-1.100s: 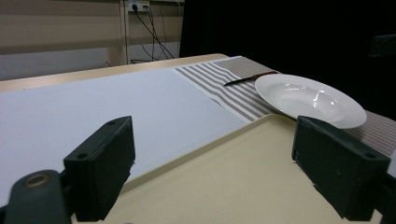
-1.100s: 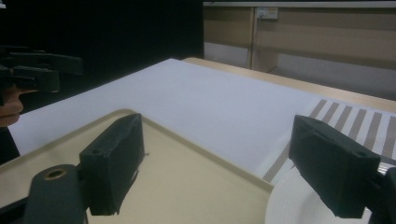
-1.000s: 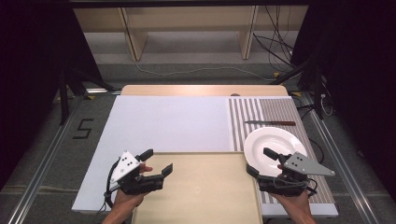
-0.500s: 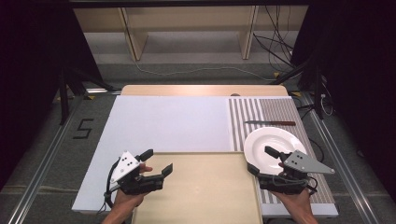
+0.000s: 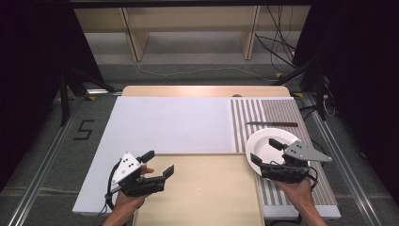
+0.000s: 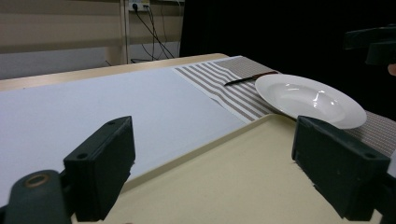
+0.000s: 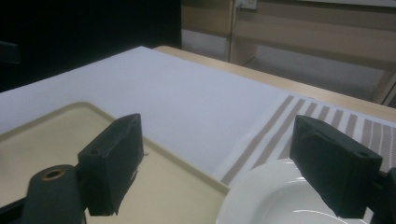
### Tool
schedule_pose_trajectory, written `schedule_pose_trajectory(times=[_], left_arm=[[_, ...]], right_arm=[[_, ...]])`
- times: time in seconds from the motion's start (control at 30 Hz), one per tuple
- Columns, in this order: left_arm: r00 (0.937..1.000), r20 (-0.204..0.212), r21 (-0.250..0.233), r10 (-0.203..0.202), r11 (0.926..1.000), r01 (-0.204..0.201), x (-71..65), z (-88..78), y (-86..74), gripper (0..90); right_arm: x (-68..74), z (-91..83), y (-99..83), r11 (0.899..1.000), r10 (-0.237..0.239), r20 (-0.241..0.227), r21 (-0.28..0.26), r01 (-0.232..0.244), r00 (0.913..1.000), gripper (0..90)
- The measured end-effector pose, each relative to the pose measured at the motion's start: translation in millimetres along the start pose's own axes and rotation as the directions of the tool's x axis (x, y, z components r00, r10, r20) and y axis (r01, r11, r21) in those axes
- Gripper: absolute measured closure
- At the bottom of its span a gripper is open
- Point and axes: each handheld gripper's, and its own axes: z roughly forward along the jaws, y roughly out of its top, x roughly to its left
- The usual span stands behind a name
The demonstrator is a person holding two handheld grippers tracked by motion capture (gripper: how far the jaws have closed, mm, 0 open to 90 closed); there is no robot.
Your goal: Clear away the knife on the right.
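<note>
The left hand-held gripper (image 5: 161,165) is hovering with jaws spread wide and empty over the near left part of the beige tray (image 5: 207,197). The right hand-held gripper (image 5: 266,151) is likewise released, its jaws straddling the near rim of the white plate (image 5: 266,141). The plate is sitting on the striped placemat (image 5: 277,110), just beside the tray's right edge. A knife (image 5: 272,124) is lying beyond the plate. On this evidence the step in hand is seizing the plate. Recommended: lower one jaw under the rim and the other above it, close firmly, and lift level to prevent slipping.
</note>
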Motion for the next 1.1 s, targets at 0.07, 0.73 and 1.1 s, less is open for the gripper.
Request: schedule_pose_trajectory(times=[0.07,0.73,1.1], left_arm=[[1.0000,0.000,0.000,0.002,1.0000,-0.002,-0.2,0.2,0.0,13.1],[1.0000,-0.005,0.005,0.003,1.0000,-0.003,0.2,0.5,-0.4,13.1],[1.0000,-0.009,0.003,-0.004,1.0000,0.004,1.1,0.8,-0.5,13.1]], right_arm=[[-3.4,2.1,0.5,1.000,-0.003,0.010,0.008,0.003,0.9999,18.6],[-56.9,35.7,7.3,0.993,0.016,0.072,0.117,-0.024,0.9973,19.4],[-80.8,50.5,12.7,0.983,0.011,0.092,0.180,-0.028,0.9957,19.3]])
